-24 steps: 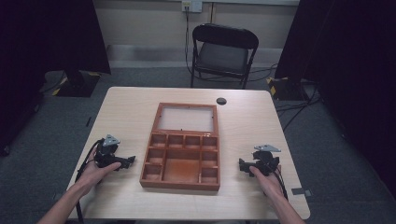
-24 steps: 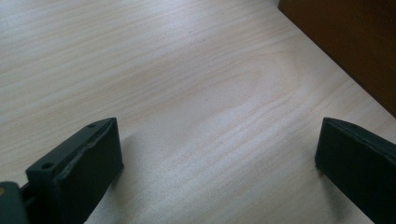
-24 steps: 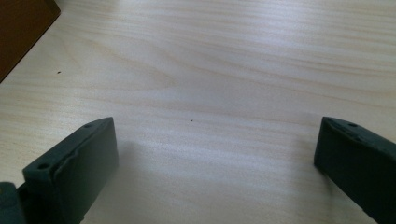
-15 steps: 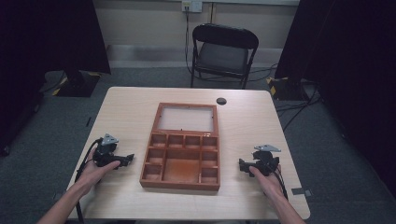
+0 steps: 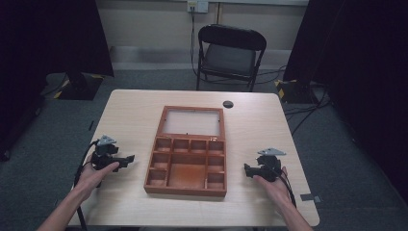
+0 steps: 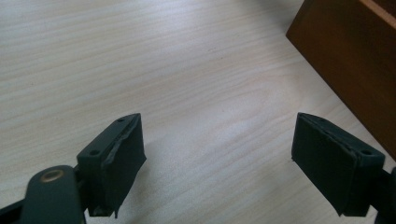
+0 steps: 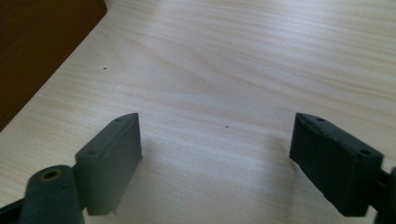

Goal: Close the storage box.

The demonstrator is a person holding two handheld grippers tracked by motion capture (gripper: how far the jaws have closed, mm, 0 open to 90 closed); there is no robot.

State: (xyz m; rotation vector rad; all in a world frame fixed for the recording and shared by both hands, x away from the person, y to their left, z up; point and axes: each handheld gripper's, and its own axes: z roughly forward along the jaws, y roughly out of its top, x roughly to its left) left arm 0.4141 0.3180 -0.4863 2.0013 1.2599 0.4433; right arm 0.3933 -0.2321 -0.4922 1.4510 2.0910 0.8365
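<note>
A brown wooden box (image 5: 187,174) with several small compartments lies open in the middle of the light wooden table (image 5: 134,115). Its lid (image 5: 192,121), with a pale panel, lies flat behind it. My left gripper (image 5: 129,159) rests on the table left of the box, jaws wide apart and empty. In the left gripper view the gripper (image 6: 217,154) sits over bare wood, with the box wall (image 6: 350,60) at the upper right. My right gripper (image 5: 246,170) rests right of the box, open and empty. The right gripper view has the gripper (image 7: 215,149) above bare table and the box (image 7: 37,46) at the upper left.
A small black round object (image 5: 228,104) lies on the table behind the lid's right corner. A black folding chair (image 5: 230,53) stands beyond the far edge. Cables trail from both grippers toward the near edge.
</note>
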